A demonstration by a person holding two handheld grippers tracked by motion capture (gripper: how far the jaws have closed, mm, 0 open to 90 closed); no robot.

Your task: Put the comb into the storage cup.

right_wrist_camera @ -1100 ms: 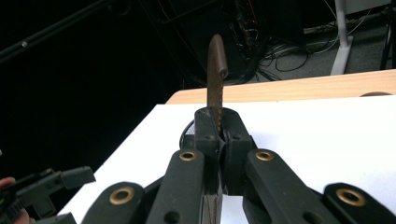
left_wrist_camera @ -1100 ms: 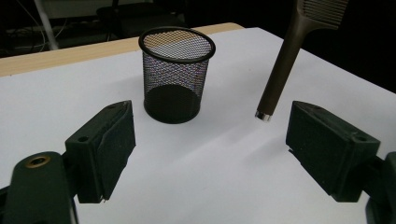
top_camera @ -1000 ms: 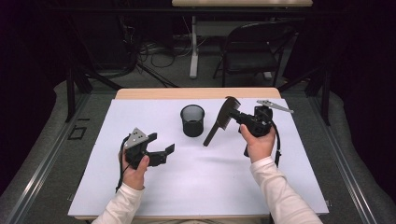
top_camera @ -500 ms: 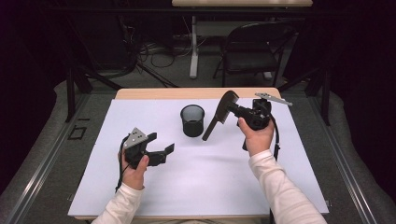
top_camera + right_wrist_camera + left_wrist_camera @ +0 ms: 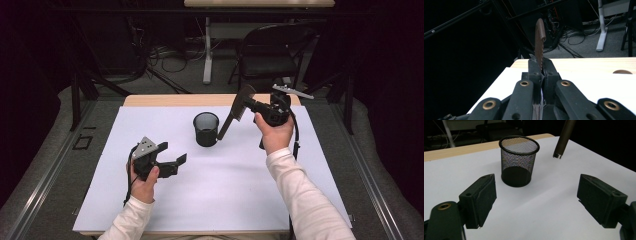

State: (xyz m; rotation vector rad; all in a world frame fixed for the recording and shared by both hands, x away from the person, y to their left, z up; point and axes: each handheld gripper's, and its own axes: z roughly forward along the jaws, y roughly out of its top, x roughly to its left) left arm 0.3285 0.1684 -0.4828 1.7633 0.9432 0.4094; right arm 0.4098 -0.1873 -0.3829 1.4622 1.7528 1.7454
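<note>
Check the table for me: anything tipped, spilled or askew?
Nothing stands out. The mesh cup stands upright on the white sheet, and the right tongs hold the knife slanted beside it, handle end low.

A dark brown comb (image 5: 235,112) with a long round handle is hanging tilted in the air, clamped at its toothed end between the closed jaws of the right gripper (image 5: 248,102); its handle tip is pointing down just beside the rim of a black wire-mesh pen cup (image 5: 206,129). The cup is standing upright and empty on the white worktop (image 5: 225,190).
</note>
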